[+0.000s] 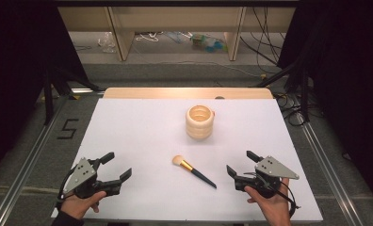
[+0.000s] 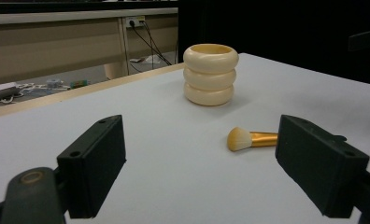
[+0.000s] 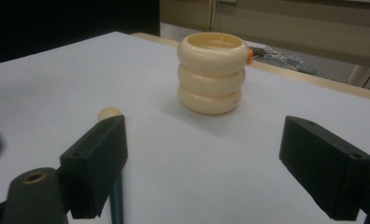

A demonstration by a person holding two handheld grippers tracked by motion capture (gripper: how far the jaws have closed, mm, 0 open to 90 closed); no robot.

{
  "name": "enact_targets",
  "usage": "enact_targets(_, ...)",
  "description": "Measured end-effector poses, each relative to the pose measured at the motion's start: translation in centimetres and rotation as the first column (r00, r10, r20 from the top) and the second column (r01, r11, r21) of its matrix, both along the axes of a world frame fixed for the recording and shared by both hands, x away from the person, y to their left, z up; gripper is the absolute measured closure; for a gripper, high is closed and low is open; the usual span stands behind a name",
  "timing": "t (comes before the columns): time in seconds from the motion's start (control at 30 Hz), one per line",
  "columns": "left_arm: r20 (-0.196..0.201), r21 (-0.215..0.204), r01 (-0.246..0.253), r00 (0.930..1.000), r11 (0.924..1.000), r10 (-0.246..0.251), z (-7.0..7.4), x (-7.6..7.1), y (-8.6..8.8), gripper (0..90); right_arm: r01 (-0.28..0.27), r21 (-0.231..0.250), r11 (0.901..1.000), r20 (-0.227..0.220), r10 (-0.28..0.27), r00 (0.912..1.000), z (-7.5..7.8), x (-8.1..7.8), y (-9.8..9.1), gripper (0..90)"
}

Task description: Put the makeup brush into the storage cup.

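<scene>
Lying between two wide-open grippers, left gripper (image 1: 114,165) and right gripper (image 1: 238,162), one brush (image 1: 193,171) faces one ringed cup (image 1: 199,122).

Right gripper (image 3: 204,161) jaws wide apart, empty; ribbed cream pot (image 3: 211,73) ahead mid-desk (image 3: 57,79); brush (image 3: 109,113) tip behind left jaw.

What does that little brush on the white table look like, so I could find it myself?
On the white table, look nearer than the cream ribbed holder made of three stacked rings. Between the two black grippers lies a small makeup brush: pale tan bristle head, gold collar, dark slim handle. It lies flat, while the holder stands upright.
</scene>
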State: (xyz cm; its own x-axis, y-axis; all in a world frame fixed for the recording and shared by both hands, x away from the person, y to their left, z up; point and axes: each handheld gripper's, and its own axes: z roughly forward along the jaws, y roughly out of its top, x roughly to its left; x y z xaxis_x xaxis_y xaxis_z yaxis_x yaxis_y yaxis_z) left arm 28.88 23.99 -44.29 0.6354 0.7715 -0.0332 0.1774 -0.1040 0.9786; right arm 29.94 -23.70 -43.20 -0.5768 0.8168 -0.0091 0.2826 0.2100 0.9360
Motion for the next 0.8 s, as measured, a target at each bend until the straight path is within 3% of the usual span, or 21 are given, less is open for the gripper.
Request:
enact_targets(0.4,-0.001,0.01,0.002,1.0,0.9999,-0.002,0.0,0.0,0.0,16.0,-0.024,0.001,0.9997,-0.01,0.024,0.9997,-0.3,0.3,0.3,16.5)
enact_targets(0.43,-0.001,0.009,0.003,1.0,1.0,-0.003,0.0,0.0,-0.1,16.0,-0.022,-0.037,0.9991,-0.031,0.021,0.9993,-0.2,0.2,0.2,16.4)
enact_targets(0.5,-0.001,0.004,0.003,1.0,1.0,-0.003,-0.1,0.0,-0.1,16.0,-0.025,-0.029,0.9993,-0.019,0.024,0.9995,-0.3,0.3,0.3,16.0)
enact_targets(0.67,-0.004,0.009,-0.002,1.0,1.0,0.002,-0.1,0.0,-0.1,16.0,-0.074,-0.11,0.9912,-0.069,0.067,0.9954,-0.2,0.9,0.6,15.7)
enact_targets(0.77,-0.007,0.009,-0.003,1.0,1.0,0.003,-0.2,0.0,-0.1,16.0,-0.103,-0.117,0.9878,-0.094,0.092,0.9913,-0.1,1.1,0.8,15.7)
enact_targets(0.8,-0.003,0.011,-0.002,1.0,0.9999,0.002,-0.1,0.0,-0.1,16.0,-0.118,-0.141,0.983,-0.116,0.102,0.988,0.1,1.2,0.9,15.7)
